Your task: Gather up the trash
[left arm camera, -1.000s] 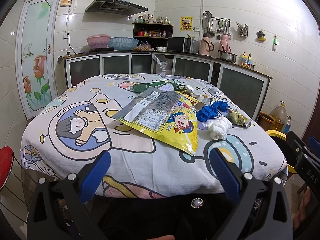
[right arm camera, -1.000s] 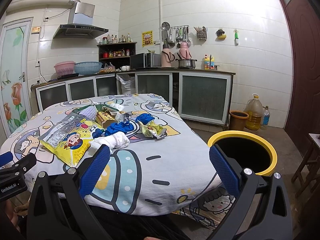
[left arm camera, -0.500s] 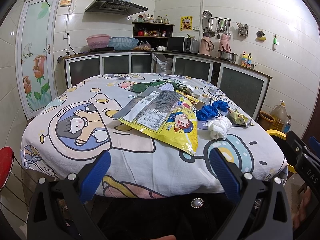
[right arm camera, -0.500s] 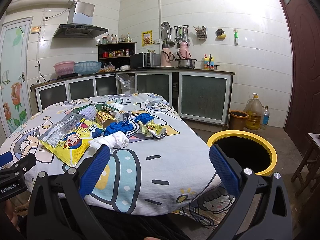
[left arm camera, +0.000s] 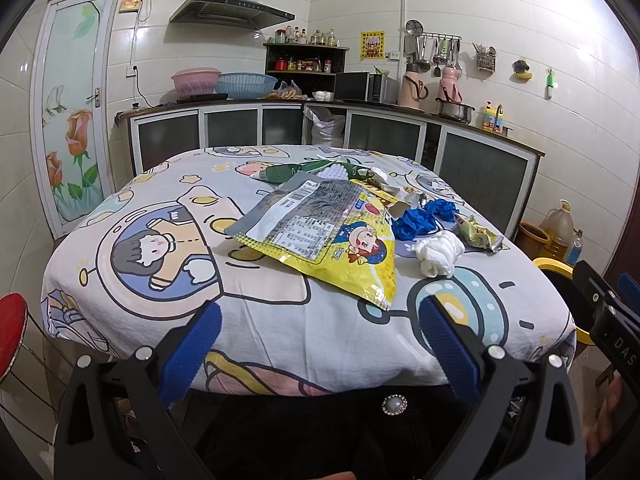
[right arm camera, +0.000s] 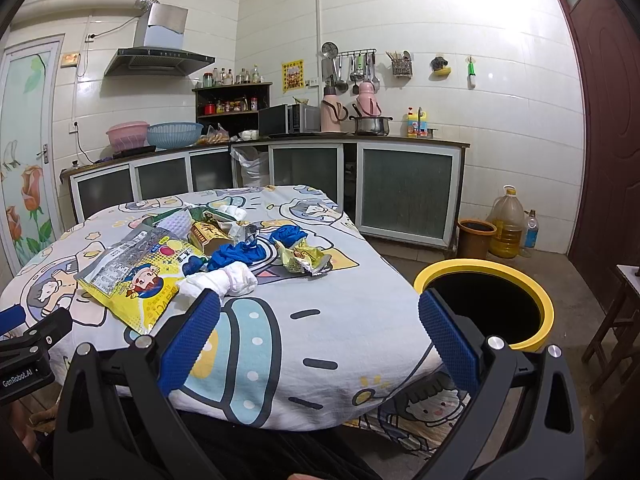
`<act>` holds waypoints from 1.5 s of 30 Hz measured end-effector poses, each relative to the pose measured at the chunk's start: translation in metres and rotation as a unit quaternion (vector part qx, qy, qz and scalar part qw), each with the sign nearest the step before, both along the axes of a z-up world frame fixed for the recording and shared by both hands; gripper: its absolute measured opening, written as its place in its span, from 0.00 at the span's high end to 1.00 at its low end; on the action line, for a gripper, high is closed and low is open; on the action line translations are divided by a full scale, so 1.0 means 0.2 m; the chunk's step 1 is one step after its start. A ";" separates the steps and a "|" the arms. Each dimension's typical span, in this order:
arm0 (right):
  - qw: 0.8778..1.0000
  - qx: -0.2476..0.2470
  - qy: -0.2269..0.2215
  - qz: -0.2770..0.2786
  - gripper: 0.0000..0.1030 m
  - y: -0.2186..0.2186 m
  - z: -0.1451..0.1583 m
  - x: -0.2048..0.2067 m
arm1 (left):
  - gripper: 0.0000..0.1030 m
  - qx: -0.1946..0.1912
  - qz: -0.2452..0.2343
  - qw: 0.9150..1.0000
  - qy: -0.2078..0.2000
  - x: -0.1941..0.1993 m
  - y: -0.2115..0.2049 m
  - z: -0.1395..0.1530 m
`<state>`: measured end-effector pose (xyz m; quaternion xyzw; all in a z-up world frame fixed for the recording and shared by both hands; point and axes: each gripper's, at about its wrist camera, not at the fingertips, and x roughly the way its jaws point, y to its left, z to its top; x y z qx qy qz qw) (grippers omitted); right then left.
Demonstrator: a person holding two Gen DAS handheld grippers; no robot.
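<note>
A: Where is the trash?

B: Heaped on the table (left arm camera: 168, 304), toward its right half. A big yellow snack bag (left arm camera: 332, 240) lies flat nearest the front edge, one corner pointing at the near rim. Just right of it sits a white wad of paper (left arm camera: 438, 254), touching a crumpled blue glove (left arm camera: 420, 220) behind it. A small yellow wrapper (right arm camera: 302, 258) lies farther right, and a green packet (left arm camera: 288, 172) with a brown carton (right arm camera: 208, 236) at the back of the heap.

A: And the bin?

B: A black bin with a yellow rim (right arm camera: 548, 312) stands on the floor, just beside the table's right edge, its mouth uncovered.

A: The grippers?

B: The left gripper (left arm camera: 318, 344) and right gripper (right arm camera: 318, 336) both hover at the near edge with fingers spread wide and nothing between them. The right one's left finger (right arm camera: 192, 336) overlaps the paper wad in its view; I cannot tell whether they touch.

A: Room to move?

B: The left half of the tablecloth is bare, and so is the strip along the front edge. Between the table and the counter (right arm camera: 400, 144) the floor is free.

A: Anything close by?

B: A red stool (left arm camera: 12, 328) off the left corner, an oil jug (right arm camera: 508, 224) and a brown pot (right arm camera: 476, 236) by the wall beyond the bin, and a wooden stool (right arm camera: 616, 320) right of it.
</note>
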<state>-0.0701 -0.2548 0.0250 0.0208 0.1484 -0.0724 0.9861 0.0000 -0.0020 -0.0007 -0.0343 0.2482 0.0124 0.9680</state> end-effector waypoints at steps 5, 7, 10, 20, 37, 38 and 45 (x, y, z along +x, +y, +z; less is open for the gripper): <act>1.000 0.000 0.000 -0.001 0.07 0.00 -0.01 -0.01 | 0.07 0.000 0.000 1.000 0.001 -0.01 0.00 0.00; 1.000 0.000 0.000 0.000 0.07 -0.01 -0.01 -0.01 | 0.07 -0.001 0.000 1.000 0.001 -0.01 0.00 0.00; 1.000 0.000 0.001 -0.001 0.07 -0.01 -0.01 -0.01 | 0.08 0.000 0.000 1.000 0.001 -0.01 0.00 0.00; 1.000 0.001 0.001 -0.001 0.07 -0.01 -0.01 -0.01 | 0.08 0.000 0.000 1.000 0.002 -0.01 0.00 0.00; 0.998 0.026 0.007 -0.049 0.07 -0.13 0.02 0.05 | 0.08 -0.028 -0.056 0.997 0.034 0.04 -0.01 -0.07; 0.998 0.035 0.009 -0.053 0.07 -0.16 0.03 0.06 | 0.08 -0.031 -0.071 0.996 0.042 0.05 -0.02 -0.09; 0.997 0.020 -0.002 -0.072 0.07 -0.27 0.06 0.13 | 0.07 -0.023 -0.168 0.983 0.074 0.10 -0.15 -0.18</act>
